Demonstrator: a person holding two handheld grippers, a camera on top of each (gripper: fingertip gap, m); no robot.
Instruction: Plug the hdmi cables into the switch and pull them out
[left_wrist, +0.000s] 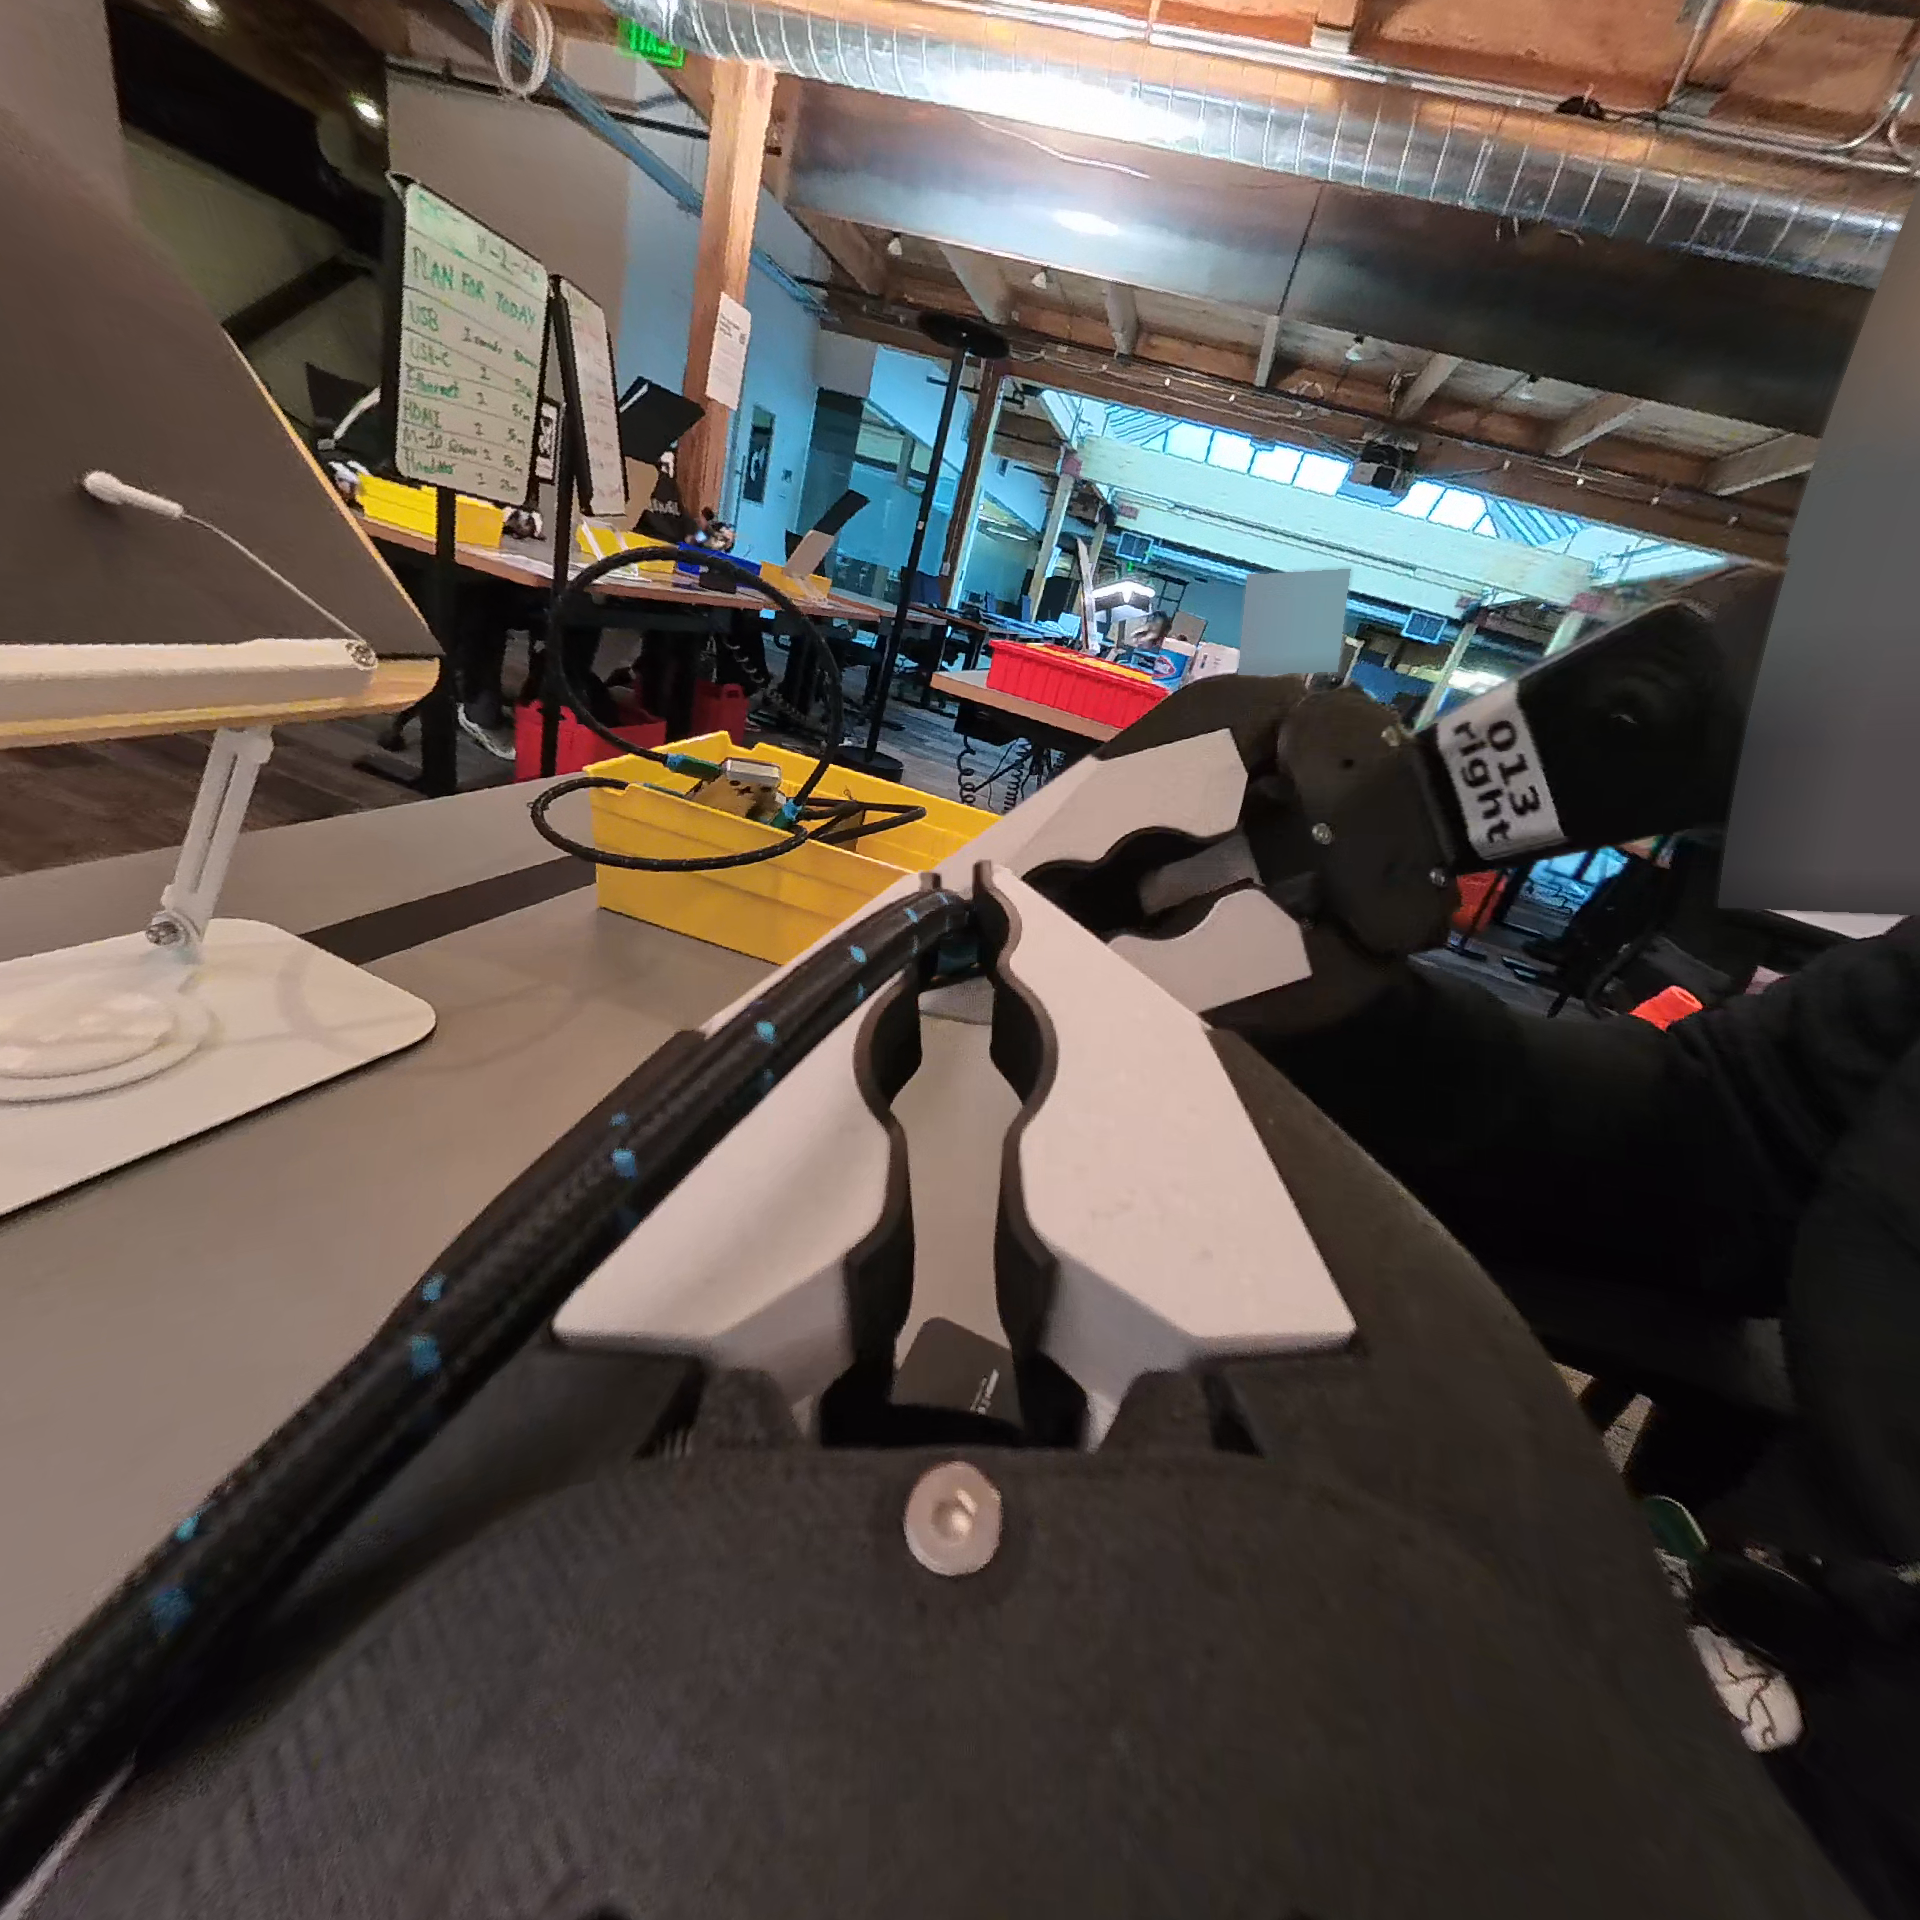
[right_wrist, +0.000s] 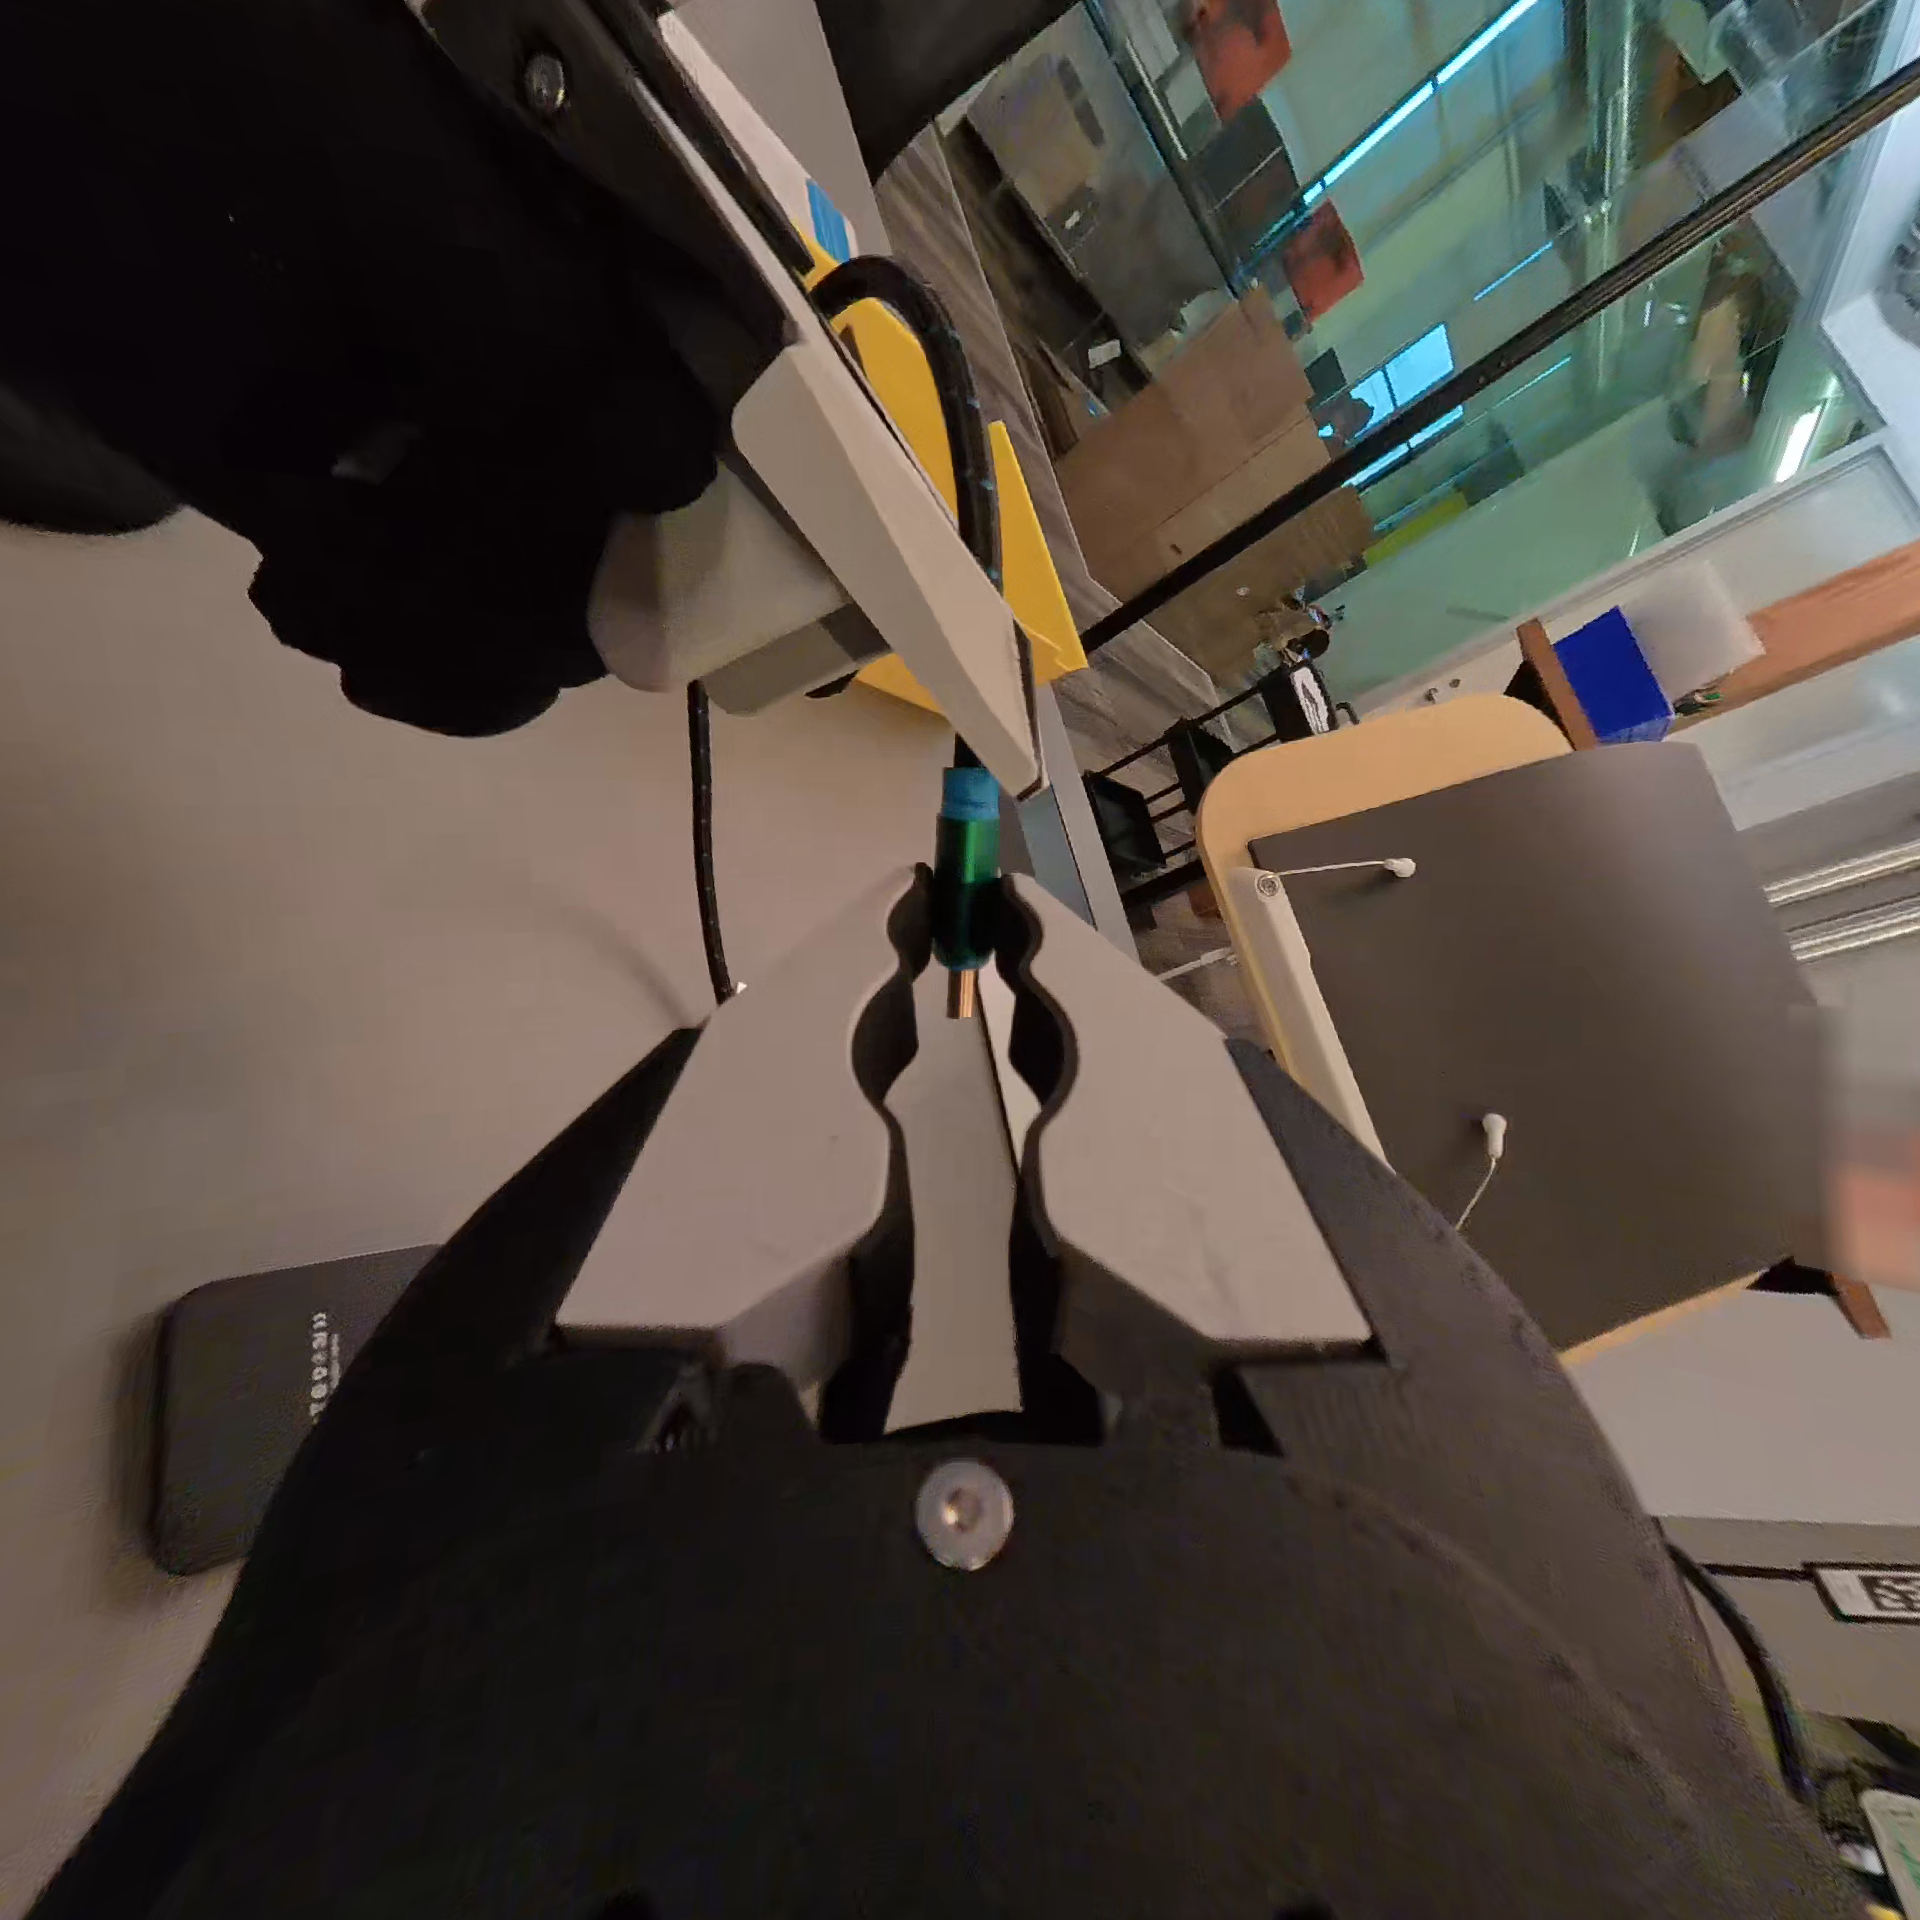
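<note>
My left gripper (left_wrist: 961, 883) is shut on a black braided HDMI cable (left_wrist: 623, 1143) with blue flecks, just behind its plug. In the right wrist view the left gripper (right_wrist: 1023, 764) comes in from the upper left, held by a black-gloved hand. My right gripper (right_wrist: 963, 899) is shut on the green HDMI plug (right_wrist: 961, 894), whose metal tip points back toward the camera. In the left wrist view the right gripper (left_wrist: 1049, 883) meets the left one tip to tip. The black switch box (right_wrist: 260, 1403) lies on the grey table below the grippers, with no cable plugged in where I can see. It also shows through the left finger gap (left_wrist: 951, 1371).
A yellow bin (left_wrist: 779, 883) with more cables stands just beyond the grippers. A white stand (left_wrist: 208, 987) carrying a dark board (right_wrist: 1507, 1039) with white cables sits on the table. A second thin black cable (right_wrist: 707, 831) lies on the table. My two grippers' fingertips are within a few centimetres of each other.
</note>
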